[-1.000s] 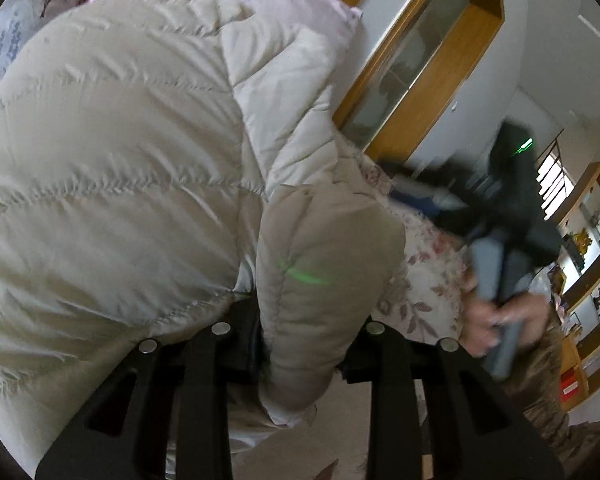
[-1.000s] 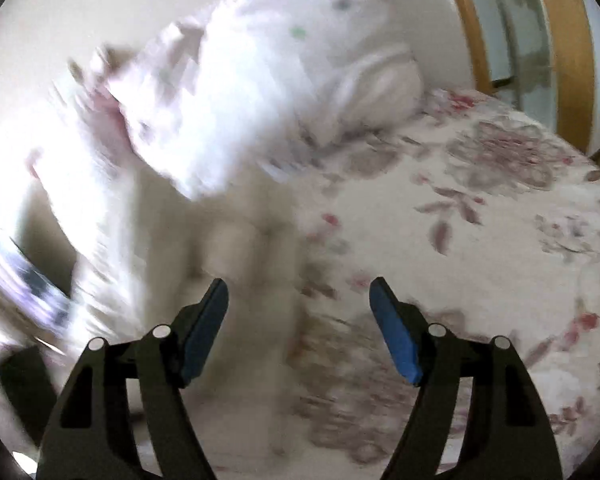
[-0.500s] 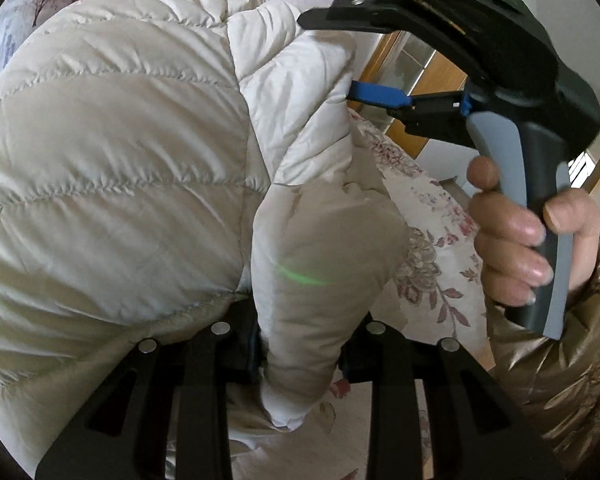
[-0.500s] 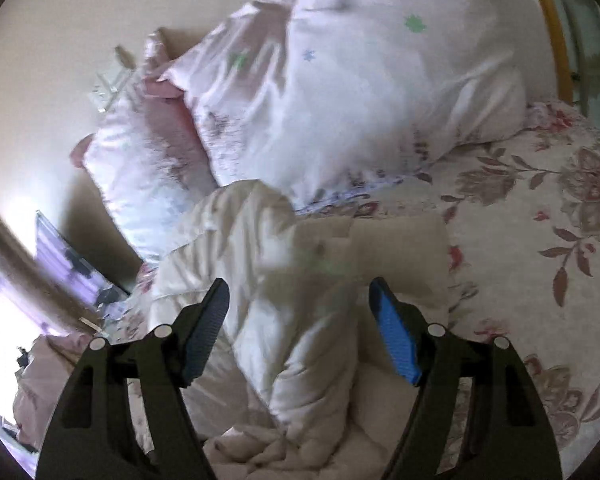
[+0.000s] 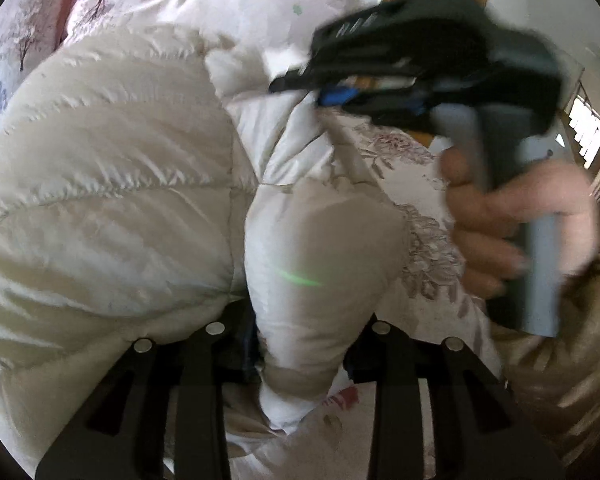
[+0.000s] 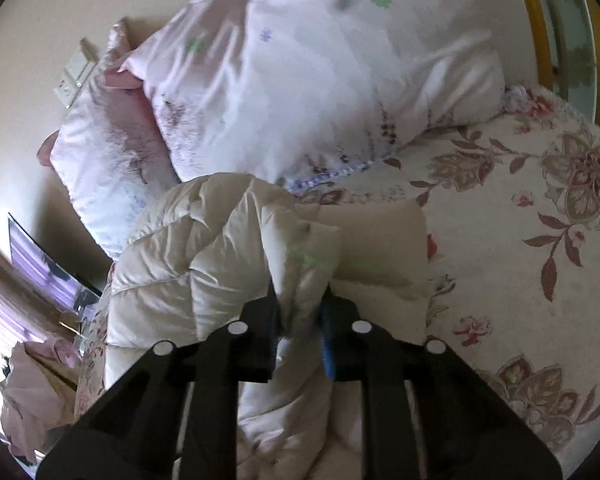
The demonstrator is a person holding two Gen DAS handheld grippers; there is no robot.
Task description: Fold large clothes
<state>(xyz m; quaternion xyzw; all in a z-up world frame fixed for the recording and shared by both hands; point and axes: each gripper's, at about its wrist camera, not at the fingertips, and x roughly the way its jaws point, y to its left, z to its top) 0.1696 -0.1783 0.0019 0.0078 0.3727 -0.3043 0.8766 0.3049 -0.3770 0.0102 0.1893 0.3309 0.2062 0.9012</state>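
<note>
The right gripper (image 6: 300,320), wide open a moment ago, is closing on a fold of the cream puffer jacket (image 6: 204,248) on the bed (image 6: 520,240), while the left gripper (image 5: 300,356), its jaws opening, holds the sleeve (image 5: 320,260), so a fold can begin.

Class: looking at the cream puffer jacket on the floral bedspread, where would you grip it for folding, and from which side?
Grip the puffer jacket at a raised quilted ridge, coming from the near edge, pointing slightly down. The padded fabric bunches into a fold thin enough to pinch; the right tool is closing on one there.
</note>
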